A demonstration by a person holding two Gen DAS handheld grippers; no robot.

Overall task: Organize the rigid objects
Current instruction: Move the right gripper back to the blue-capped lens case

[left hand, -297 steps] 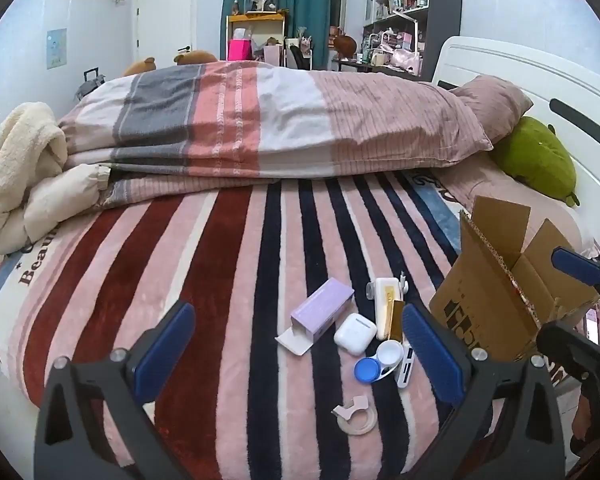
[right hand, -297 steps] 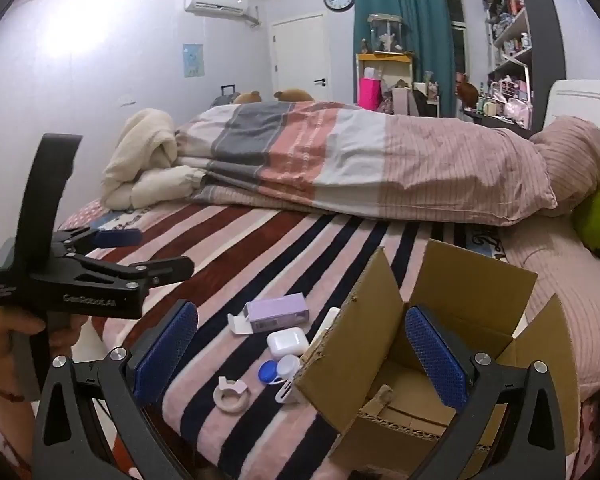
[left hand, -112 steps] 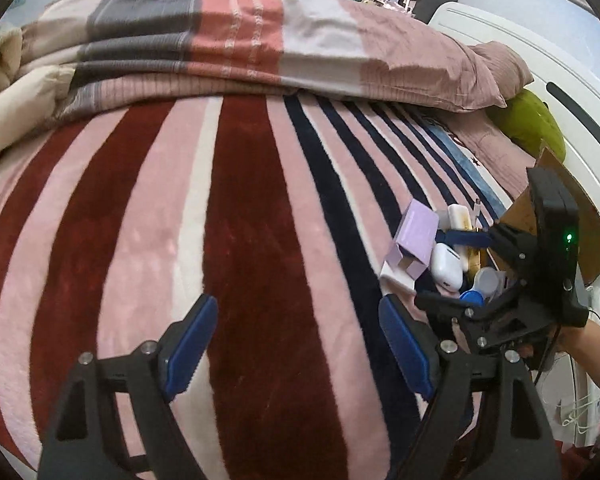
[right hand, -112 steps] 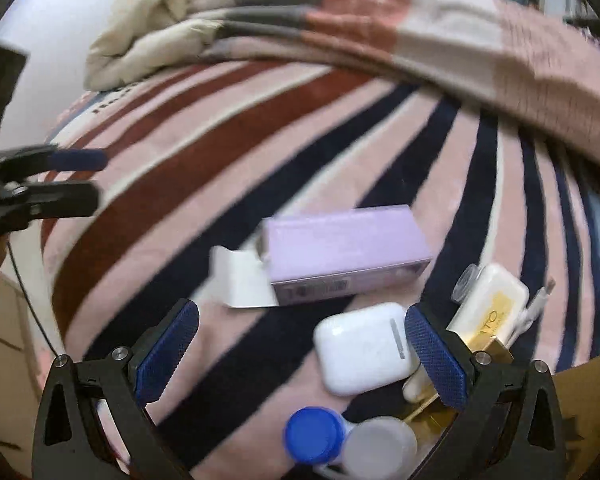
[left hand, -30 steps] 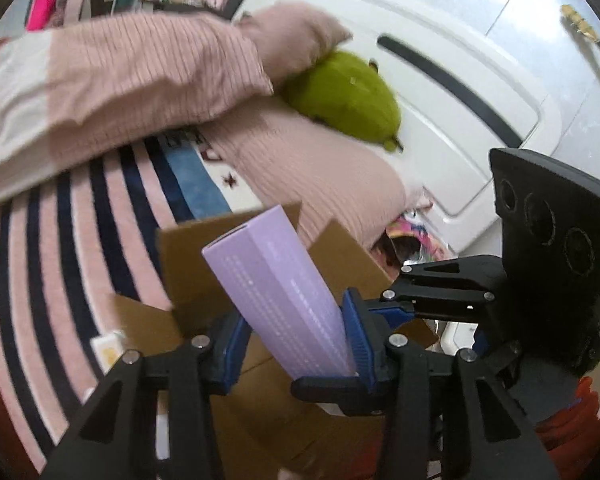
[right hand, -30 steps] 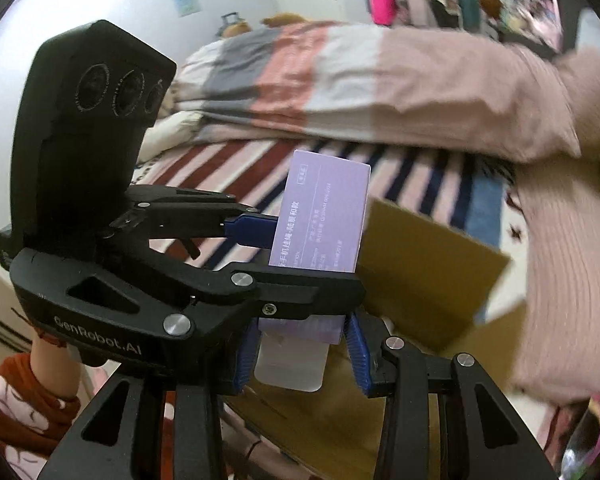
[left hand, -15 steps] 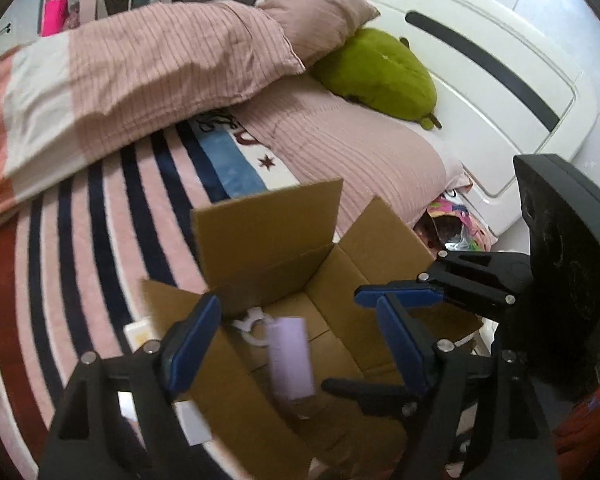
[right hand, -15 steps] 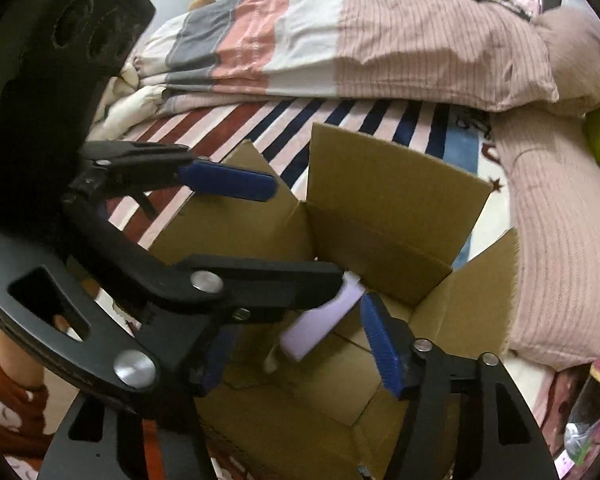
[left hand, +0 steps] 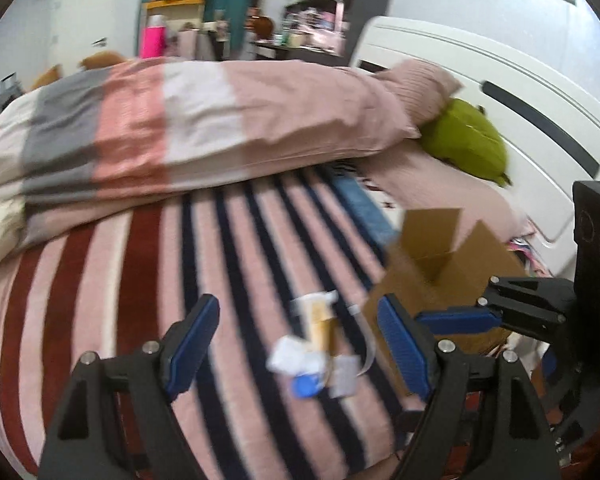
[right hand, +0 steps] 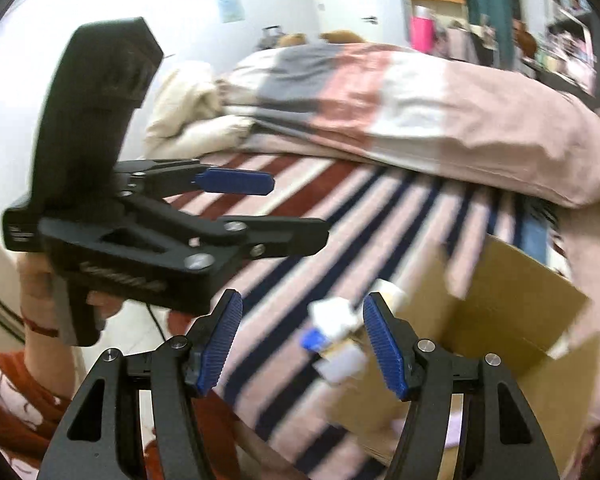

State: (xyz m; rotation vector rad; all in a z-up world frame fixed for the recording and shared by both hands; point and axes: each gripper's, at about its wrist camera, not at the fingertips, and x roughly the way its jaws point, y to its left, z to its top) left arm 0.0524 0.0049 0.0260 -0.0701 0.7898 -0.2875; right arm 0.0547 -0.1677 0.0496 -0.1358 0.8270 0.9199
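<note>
A small pile of items lies on the striped blanket beside the open cardboard box [left hand: 443, 256]: a white earbud case [left hand: 286, 354], a blue-capped lens case [left hand: 304, 387] and a yellow-labelled white tube [left hand: 317, 316]. My left gripper [left hand: 296, 340] is open and empty above the pile. My right gripper [right hand: 301, 340] is open and empty, with the earbud case [right hand: 333, 314] and blue cap [right hand: 311, 338] between its fingers in view. The box [right hand: 499, 312] is at the right; a bit of the purple box [right hand: 453, 432] shows inside it. Both views are blurred.
A folded striped duvet [left hand: 180, 128] lies across the far side of the bed. A green plush [left hand: 463, 144] and pink pillow [left hand: 419, 80] rest by the white headboard. The left gripper's body [right hand: 112, 200] fills the left of the right wrist view.
The purple box was let go into the cardboard box. Both grippers have since swung away from the box to face the pile on the blanket, open and empty.
</note>
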